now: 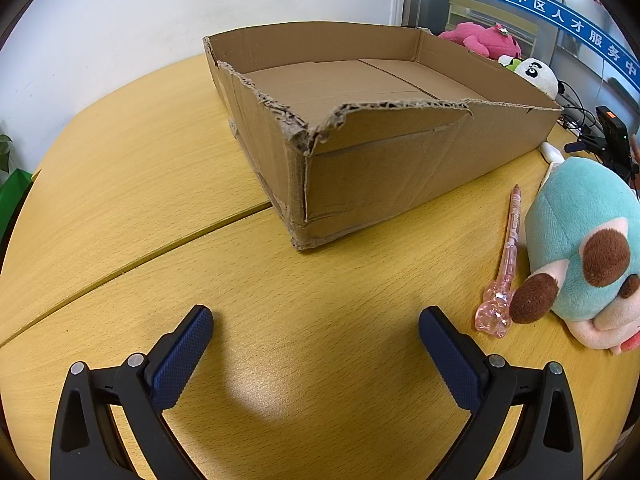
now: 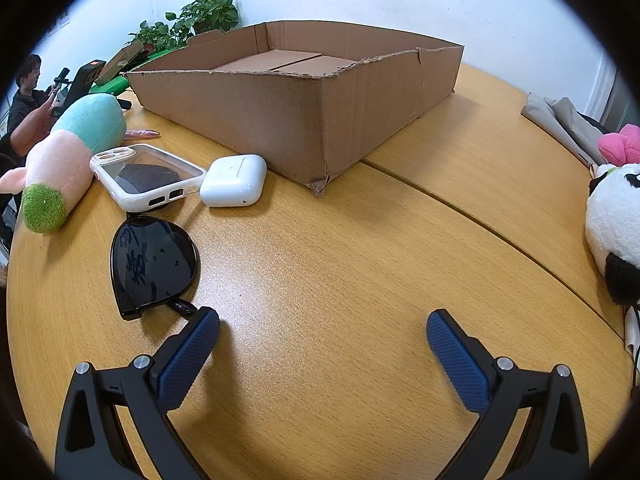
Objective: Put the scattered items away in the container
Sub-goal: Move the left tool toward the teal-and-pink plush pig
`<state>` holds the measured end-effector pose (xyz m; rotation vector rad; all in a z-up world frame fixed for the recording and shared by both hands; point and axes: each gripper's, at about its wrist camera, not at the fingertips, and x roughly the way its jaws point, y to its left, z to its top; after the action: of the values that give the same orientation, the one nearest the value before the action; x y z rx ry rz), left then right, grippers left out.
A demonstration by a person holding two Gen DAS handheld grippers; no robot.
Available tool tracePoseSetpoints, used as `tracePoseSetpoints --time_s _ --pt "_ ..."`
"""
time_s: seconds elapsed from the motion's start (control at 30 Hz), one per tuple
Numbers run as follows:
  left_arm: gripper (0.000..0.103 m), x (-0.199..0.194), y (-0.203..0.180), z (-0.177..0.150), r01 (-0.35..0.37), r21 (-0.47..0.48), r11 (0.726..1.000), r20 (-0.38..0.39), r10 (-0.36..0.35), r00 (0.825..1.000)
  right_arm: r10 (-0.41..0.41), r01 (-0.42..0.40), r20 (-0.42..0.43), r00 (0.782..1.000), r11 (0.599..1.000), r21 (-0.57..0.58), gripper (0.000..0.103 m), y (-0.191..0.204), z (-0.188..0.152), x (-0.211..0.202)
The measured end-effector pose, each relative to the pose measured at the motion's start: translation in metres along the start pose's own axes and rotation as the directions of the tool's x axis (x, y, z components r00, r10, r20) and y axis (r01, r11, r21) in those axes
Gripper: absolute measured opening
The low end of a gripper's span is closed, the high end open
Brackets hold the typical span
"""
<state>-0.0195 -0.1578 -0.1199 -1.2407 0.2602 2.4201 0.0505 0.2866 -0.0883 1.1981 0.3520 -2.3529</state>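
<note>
With the cardboard box (image 2: 296, 120) empty at the table's (image 2: 320, 260) far side, both grippers, left gripper (image 1: 316, 330) and right gripper (image 2: 323, 332), hovered with jaws spread, nothing held, the sunglasses (image 2: 154, 266) near-left likely calling for the first pickup.

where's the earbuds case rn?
Right wrist view, left of centre: the white earbuds case lies on the table, between the phone case and the cardboard box's near corner.

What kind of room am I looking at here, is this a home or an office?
Most likely an office or service centre, not a home. Signs: a glass partition with a blue banner of Chinese lettering, a large curved wooden table like a meeting table, and potted plants against a plain white wall.
</note>
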Motion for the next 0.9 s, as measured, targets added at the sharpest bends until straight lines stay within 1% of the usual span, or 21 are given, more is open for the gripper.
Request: tracePoseSetpoints --time_s 0.07,0.13,0.17,0.23,0.3,0.4,0.5,0.6,0.73,0.77,0.8,0.83,0.9 --pt "0.103 0.0 0.0 0.0 -0.002 -0.002 1.0 0.0 0.002 1.0 0.0 0.0 0.0 1.0 1.0 0.0 0.103 0.002 0.002 0.001" --pt "0.103 0.0 -0.001 0.001 -0.025 -0.031 0.999 0.001 0.025 1.0 -0.008 0.008 0.0 1.0 1.0 0.011 0.103 0.005 0.003 0.001" --pt "0.103 -0.001 -0.004 -0.001 -0.049 -0.065 0.997 0.0 0.049 0.999 -0.016 0.016 -0.001 1.0 1.0 0.022 0.103 0.005 0.004 0.001" --pt "0.103 -0.006 -0.012 -0.007 -0.114 -0.152 0.982 -0.005 0.114 0.993 -0.05 0.051 -0.003 0.999 0.996 0.069 0.103 0.008 0.001 0.0" --pt "0.103 -0.011 -0.02 -0.012 -0.145 -0.195 0.97 -0.009 0.146 0.989 -0.094 0.095 -0.008 0.995 0.987 0.129 0.103 0.013 -0.003 -0.003" --pt "0.103 -0.014 -0.028 -0.017 -0.139 -0.191 0.972 -0.007 0.14 0.99 -0.124 0.125 -0.013 0.992 0.978 0.166 0.103 0.02 -0.008 -0.007" --pt "0.103 -0.014 -0.031 -0.02 -0.154 -0.208 0.966 -0.011 0.155 0.988 -0.149 0.149 -0.017 0.989 0.969 0.199 0.103 0.023 -0.01 -0.01" --pt "0.103 -0.017 -0.029 -0.021 -0.163 -0.224 0.961 -0.048 0.156 0.987 -0.174 0.174 -0.022 0.985 0.957 0.234 0.103 0.024 -0.013 -0.012" --pt "0.103 -0.029 -0.034 -0.033 -0.196 -0.277 0.941 -0.073 0.182 0.98 -0.218 0.222 -0.047 0.975 0.927 0.303 0.103 0.026 -0.019 -0.017" --pt "0.103 -0.034 -0.037 -0.036 -0.194 -0.298 0.935 -0.08 0.178 0.981 -0.22 0.227 -0.059 0.974 0.92 0.318 0.103 0.027 -0.022 -0.021" --pt "0.102 -0.041 -0.042 -0.037 -0.18 -0.317 0.931 -0.076 0.164 0.984 -0.217 0.224 -0.058 0.974 0.914 0.337 0.103 0.029 -0.025 -0.028" --pt "0.102 -0.053 -0.05 -0.036 -0.158 -0.328 0.931 -0.048 0.151 0.987 -0.211 0.211 -0.04 0.977 0.911 0.354 0.103 0.032 -0.027 -0.038" --pt "0.102 -0.079 -0.07 -0.031 -0.147 -0.311 0.939 0.017 0.16 0.987 -0.201 0.178 0.022 0.979 0.908 0.38 0.103 0.04 -0.027 -0.062"
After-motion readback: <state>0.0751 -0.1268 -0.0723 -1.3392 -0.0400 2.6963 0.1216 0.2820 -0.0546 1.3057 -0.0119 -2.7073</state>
